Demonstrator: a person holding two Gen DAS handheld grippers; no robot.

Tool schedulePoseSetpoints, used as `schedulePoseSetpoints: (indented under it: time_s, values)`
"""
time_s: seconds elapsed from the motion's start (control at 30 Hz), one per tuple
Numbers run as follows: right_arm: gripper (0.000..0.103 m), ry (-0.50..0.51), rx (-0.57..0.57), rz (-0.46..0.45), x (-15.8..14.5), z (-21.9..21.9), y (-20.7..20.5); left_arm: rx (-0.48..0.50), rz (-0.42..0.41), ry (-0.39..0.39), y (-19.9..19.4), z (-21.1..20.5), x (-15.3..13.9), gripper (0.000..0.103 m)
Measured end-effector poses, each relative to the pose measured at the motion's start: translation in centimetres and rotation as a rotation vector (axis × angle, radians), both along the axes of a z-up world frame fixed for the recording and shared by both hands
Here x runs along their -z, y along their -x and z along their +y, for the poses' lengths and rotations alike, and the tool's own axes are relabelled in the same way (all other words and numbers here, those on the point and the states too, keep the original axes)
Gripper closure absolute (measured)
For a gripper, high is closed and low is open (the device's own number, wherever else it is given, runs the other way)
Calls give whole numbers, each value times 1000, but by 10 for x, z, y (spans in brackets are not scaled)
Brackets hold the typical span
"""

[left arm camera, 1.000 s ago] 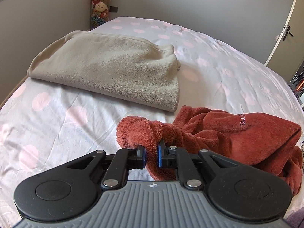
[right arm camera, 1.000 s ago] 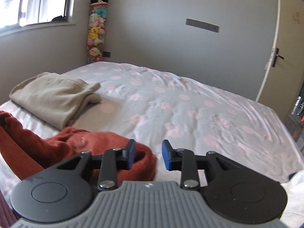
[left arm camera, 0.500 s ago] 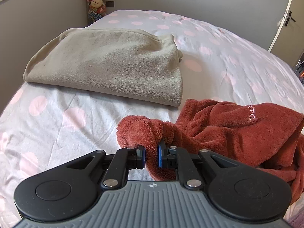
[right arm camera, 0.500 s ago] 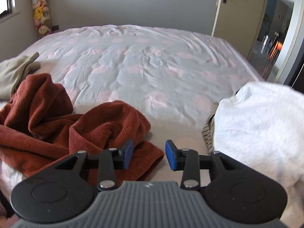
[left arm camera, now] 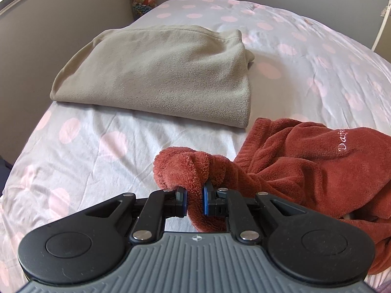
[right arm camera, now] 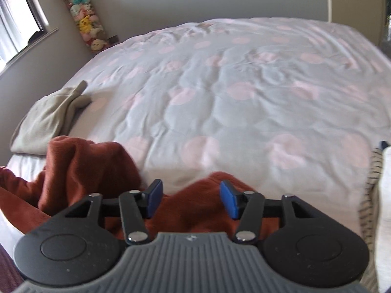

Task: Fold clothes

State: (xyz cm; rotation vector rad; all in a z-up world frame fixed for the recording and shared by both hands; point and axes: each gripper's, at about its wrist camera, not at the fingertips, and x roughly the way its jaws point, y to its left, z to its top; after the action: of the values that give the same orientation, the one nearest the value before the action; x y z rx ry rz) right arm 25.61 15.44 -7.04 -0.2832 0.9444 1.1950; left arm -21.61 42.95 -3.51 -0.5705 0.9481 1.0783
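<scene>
A rust-red fleece garment [left arm camera: 305, 166] with white embroidered lettering lies crumpled at the near edge of the bed. My left gripper [left arm camera: 194, 201] is shut on a fluffy fold of it. The same garment shows in the right wrist view [right arm camera: 80, 168], bunched at lower left and under the fingers. My right gripper [right arm camera: 191, 201] is open, its jaws wide apart over a fold of the red fabric [right arm camera: 202, 207], not pinching it.
A folded beige fleece [left arm camera: 161, 73] lies at the bed's left side, also in the right wrist view [right arm camera: 46, 119]. The bed [right arm camera: 232, 92] has a pale sheet with pink dots. White and striped clothes [right arm camera: 376, 195] sit at right. Stuffed toys [right arm camera: 85, 22] hang in the corner.
My right gripper swung back left and lower over the red garment, and its jaws opened wider. My left gripper kept its hold and moved slightly forward toward the beige fleece.
</scene>
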Motion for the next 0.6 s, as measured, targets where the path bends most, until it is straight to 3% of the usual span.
schedulePoseSetpoints:
  time_s: [0.13, 0.27, 0.33, 0.37, 0.4, 0.5, 0.6]
  values:
    - [33, 70, 10, 77, 19, 22, 3, -15, -1, 9, -4, 4, 0, 93]
    - [33, 134, 28, 101, 44, 19, 15, 21, -8, 1, -6, 5, -1, 93]
    - [53, 167, 48, 81, 54, 12, 20, 44, -17, 4, -4, 8, 0, 93]
    - [89, 176, 69, 65, 55, 6, 20, 53, -24, 8, -3, 10, 1, 93]
    - [96, 165, 101, 71, 52, -3, 18, 62, -37, 9, 0, 11, 0, 93]
    - [97, 86, 206, 80, 25, -35, 5, 84, -82, -3, 8, 15, -6, 94]
    - [98, 24, 302, -25, -18, -66, -4, 83, -119, -22, 20, 15, -9, 94]
